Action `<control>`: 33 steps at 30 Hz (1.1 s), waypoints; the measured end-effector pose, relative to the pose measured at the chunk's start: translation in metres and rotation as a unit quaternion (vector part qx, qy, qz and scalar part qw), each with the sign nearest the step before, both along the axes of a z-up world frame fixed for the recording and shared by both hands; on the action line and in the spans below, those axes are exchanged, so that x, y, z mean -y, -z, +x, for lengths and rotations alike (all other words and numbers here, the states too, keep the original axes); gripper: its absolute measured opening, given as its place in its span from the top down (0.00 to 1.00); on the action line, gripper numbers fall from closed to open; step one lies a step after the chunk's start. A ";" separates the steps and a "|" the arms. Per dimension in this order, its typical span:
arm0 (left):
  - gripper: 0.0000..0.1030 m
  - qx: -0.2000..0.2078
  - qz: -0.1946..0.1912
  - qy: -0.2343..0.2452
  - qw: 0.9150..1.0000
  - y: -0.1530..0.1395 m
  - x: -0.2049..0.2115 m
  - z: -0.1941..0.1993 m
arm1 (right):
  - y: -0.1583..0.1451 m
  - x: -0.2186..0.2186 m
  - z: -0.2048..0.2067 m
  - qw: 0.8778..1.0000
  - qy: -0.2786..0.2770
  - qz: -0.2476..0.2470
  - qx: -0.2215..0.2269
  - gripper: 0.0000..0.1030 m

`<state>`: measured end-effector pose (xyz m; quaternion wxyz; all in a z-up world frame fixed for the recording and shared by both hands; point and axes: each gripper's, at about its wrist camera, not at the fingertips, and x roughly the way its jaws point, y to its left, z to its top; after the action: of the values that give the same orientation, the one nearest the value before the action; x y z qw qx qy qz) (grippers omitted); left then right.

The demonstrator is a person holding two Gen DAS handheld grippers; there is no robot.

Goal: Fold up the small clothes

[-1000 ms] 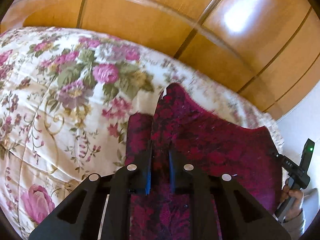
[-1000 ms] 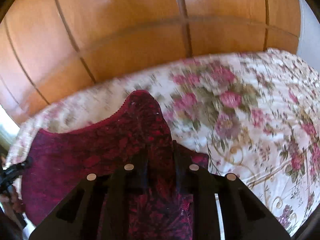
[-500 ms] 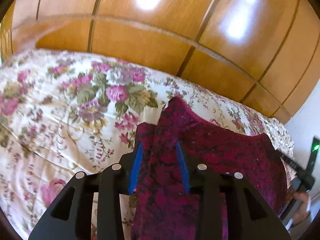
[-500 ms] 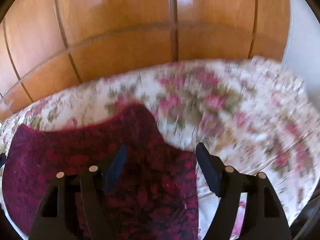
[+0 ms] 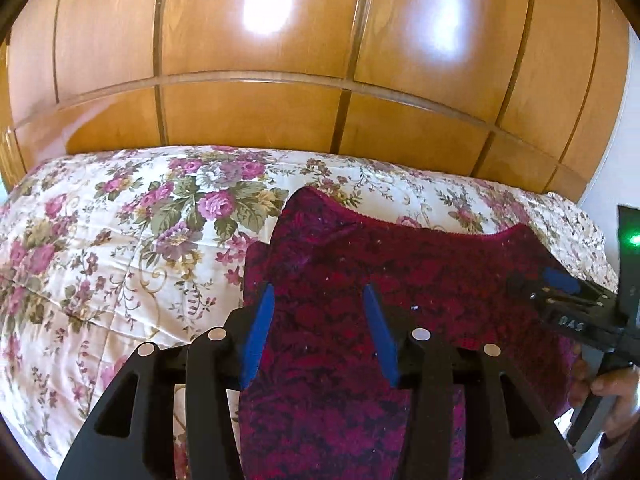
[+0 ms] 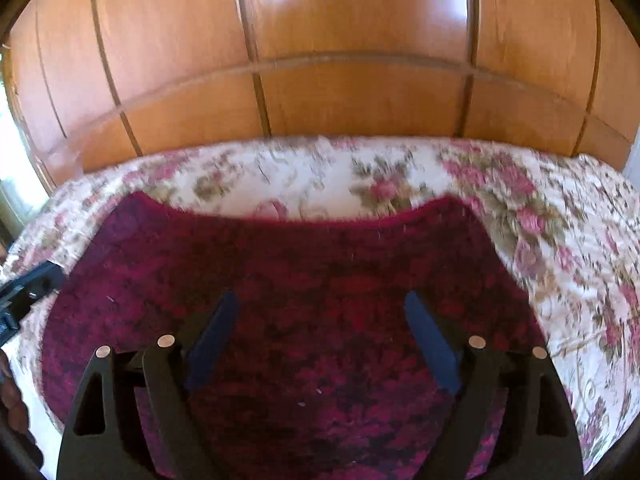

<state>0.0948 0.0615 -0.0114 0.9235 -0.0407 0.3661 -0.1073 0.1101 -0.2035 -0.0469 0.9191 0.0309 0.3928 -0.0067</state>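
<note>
A dark red patterned garment (image 5: 400, 264) lies flat on the floral bedspread (image 5: 120, 240); its far edge curves between two raised corners. It also fills the middle of the right wrist view (image 6: 304, 280). My left gripper (image 5: 318, 292) is open and empty above the garment's left part. My right gripper (image 6: 320, 300) is wide open and empty above the garment's middle. The right gripper shows at the right edge of the left wrist view (image 5: 568, 300). The left gripper's tip shows at the left edge of the right wrist view (image 6: 28, 284).
A tall wooden panelled wardrobe (image 5: 320, 80) stands right behind the bed. The bedspread (image 6: 580, 260) stretches to the right of the garment. A white wall (image 5: 628, 160) shows at the far right.
Both grippers were shut on the garment's far corners; they have opened, let go and drawn back and up. The garment now lies flat on the bed.
</note>
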 end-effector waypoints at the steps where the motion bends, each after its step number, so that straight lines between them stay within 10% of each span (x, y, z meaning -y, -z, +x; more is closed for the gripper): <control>1: 0.56 -0.001 0.000 0.001 1.000 0.001 0.000 0.000 | 0.004 0.003 -0.002 1.000 -0.001 0.004 -0.001 0.16; 33: 0.46 -0.005 0.027 -0.016 0.999 0.000 -0.027 0.018 | 0.021 0.007 -0.006 1.000 -0.004 0.003 0.010 0.12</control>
<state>0.1124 0.0888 -0.0109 0.9239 -0.0219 0.3732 -0.0820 0.1037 -0.2100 -0.0680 0.9228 0.0326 0.3840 -0.0017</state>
